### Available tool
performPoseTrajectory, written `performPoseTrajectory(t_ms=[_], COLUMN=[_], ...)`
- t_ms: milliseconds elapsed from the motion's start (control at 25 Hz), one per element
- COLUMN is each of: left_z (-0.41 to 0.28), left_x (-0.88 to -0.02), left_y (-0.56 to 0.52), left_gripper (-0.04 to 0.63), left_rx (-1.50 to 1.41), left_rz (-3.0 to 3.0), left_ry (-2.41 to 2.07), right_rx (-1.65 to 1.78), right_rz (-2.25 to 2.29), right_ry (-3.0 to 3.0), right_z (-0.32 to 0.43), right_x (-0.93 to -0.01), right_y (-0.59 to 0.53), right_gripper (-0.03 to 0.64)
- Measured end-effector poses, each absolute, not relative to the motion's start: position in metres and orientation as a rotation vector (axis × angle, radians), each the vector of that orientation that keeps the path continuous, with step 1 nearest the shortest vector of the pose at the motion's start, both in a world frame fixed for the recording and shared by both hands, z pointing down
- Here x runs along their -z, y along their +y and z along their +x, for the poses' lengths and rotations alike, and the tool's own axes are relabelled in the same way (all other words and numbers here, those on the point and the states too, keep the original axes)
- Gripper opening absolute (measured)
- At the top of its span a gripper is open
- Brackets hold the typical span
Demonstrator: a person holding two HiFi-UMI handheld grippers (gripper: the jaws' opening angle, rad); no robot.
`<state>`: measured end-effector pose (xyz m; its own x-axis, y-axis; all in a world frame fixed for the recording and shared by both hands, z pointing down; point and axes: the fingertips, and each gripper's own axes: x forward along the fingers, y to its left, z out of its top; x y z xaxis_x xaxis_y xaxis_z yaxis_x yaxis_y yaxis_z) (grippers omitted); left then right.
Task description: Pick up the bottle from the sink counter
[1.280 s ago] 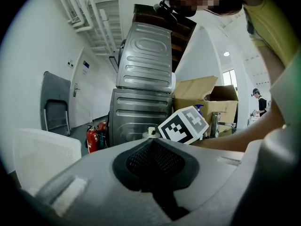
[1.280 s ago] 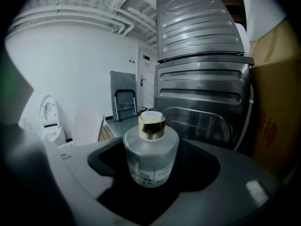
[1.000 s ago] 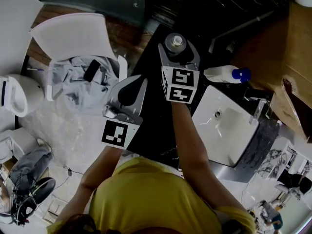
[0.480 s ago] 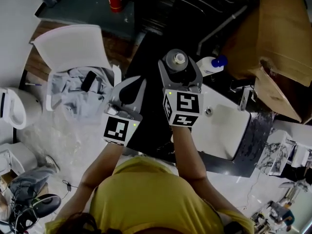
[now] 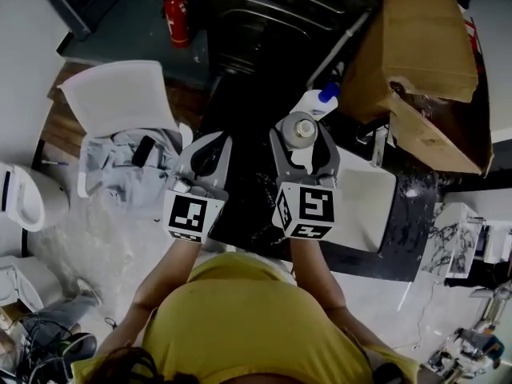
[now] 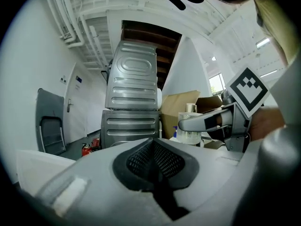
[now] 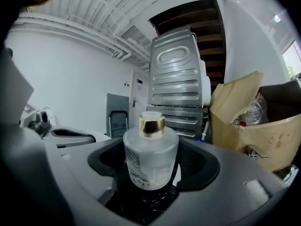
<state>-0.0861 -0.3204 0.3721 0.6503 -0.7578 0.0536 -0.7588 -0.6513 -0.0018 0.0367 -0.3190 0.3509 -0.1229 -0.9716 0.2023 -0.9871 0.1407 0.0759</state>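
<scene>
My left gripper (image 5: 210, 147) has its fingers shut tight on nothing, and my right gripper (image 5: 303, 134) has its fingers squeezing the little round bottle (image 7: 150, 155) up over the dark counter (image 5: 240, 192) beside the white sink (image 5: 366, 208), so if I tip or loosen it, the smooth bottle could slip out and drop.

Under me a white chair (image 5: 120, 94) stands at my left, a red fire extinguisher (image 5: 176, 16) beyond it, and a cardboard box (image 5: 416, 42) at my right.

bottle (image 7: 150, 157): round, frosted glass, gold collar, pale cap | upright | clamped between right gripper (image 5: 302, 134) jaws
</scene>
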Motion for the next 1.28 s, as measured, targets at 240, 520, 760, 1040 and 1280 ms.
performPoseTrajectory(t_ms=[240,520,760,1040,1280], left_z=[-0.085,-0.080,-0.074,-0.067,-0.065], left_x=[-0.363,-0.364,-0.364,-0.364,-0.365], left_y=[-0.300,-0.285,-0.282,-0.282,-0.283], left_gripper=[0.005,0.005,0.005,0.005,0.005], left_rx=[-0.073,-0.092,-0.092,-0.096,-0.105], left_rz=[2.851,2.864,2.872,2.883,2.889], left_ry=[-1.291,-1.274,-1.264,-1.242,-1.233], right_rx=[-0.120,-0.130,-0.149,-0.159,-0.162], right_rz=[1.970,1.962,1.956,1.957,1.958], right_ry=[-2.178,-2.162,-2.155,-2.159,-2.157], right_z=[0.039,0.040,0.044,0.047,0.049], right_x=[-0.358,-0.372,-0.381,-0.381,-0.383], right_y=[-0.278,-0.255,-0.250,-0.249,-0.250], right_gripper=[0.325,0.325,0.325,0.325,0.325])
